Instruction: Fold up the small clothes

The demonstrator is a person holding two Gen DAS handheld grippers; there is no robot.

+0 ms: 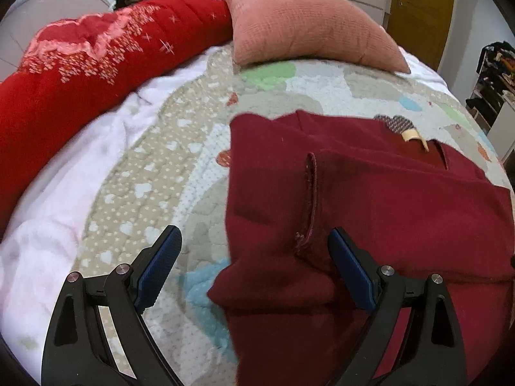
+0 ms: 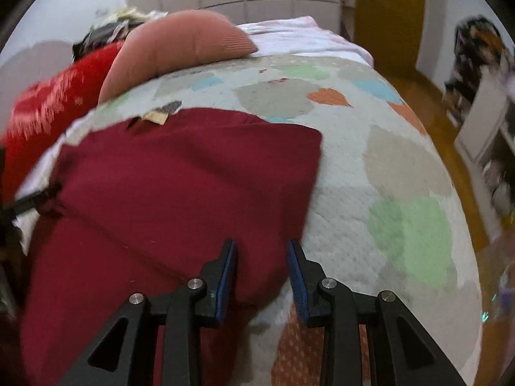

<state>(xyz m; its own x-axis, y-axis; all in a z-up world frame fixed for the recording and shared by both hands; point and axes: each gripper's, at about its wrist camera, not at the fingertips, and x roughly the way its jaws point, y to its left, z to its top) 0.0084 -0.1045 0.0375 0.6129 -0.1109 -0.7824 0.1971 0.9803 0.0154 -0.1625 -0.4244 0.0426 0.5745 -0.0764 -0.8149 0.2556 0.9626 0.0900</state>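
A dark red garment [image 1: 386, 209] lies flattened on the bed with a folded layer on top and a beige label [image 1: 412, 135] at its far edge. My left gripper [image 1: 254, 230] is open wide just above the garment's left edge; one fingertip is over the quilt, the other over the cloth, and nothing is between the pads. In the right wrist view the same garment [image 2: 180, 186] fills the left half. My right gripper [image 2: 260, 243] is narrowed but still gapped, hovering over the garment's near right edge. The cloth shows in the gap, and the pads do not press on it.
A patchwork quilt [image 1: 154, 173] covers the bed. A pink pillow [image 1: 305, 25] and a bright red blanket [image 1: 80, 74] lie at the far side, with a pile of clothes behind. To the right the bed drops to a wooden floor [image 2: 418, 96], with a shelf [image 2: 489, 148] beyond.
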